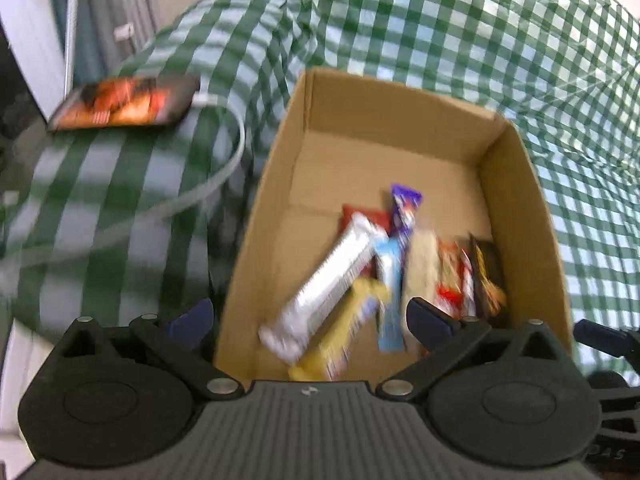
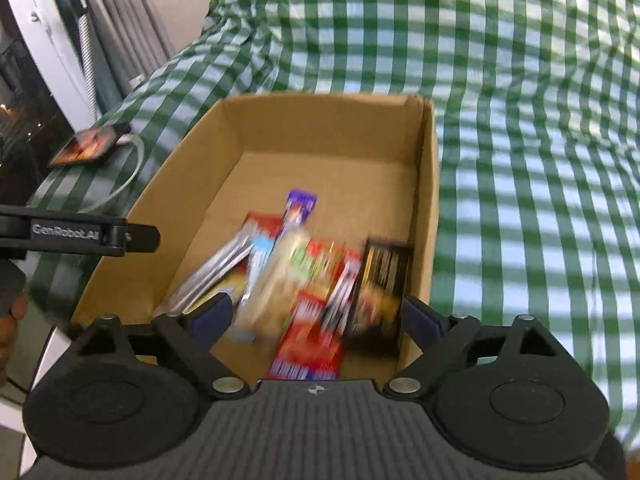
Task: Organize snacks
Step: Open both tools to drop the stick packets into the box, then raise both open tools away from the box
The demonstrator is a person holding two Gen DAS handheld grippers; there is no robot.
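An open cardboard box (image 1: 516, 216) sits on a green checked cloth (image 1: 440, 20). Several snack bars lie heaped at its near end. Among them are a silver bar (image 1: 328, 284), a yellow bar (image 1: 344, 332), a blue one (image 1: 390, 280), a purple one (image 1: 404, 208) and a black-and-gold pack (image 1: 488, 276). My left gripper (image 1: 310, 320) hangs open over the box's near left side, its pads well apart from the silver and yellow bars below. My right gripper (image 2: 318, 320) is open above the red wrappers (image 2: 312, 336) and the black pack (image 2: 380, 292), gripping nothing. The picture is blurred.
A phone (image 1: 124, 102) with a lit screen lies on the cloth left of the box, with a white cable (image 1: 224, 168) curling from it. A curtain and window frame (image 2: 80, 40) stand at the far left. The left gripper's arm (image 2: 80, 236) and a hand (image 2: 8, 320) show in the right wrist view.
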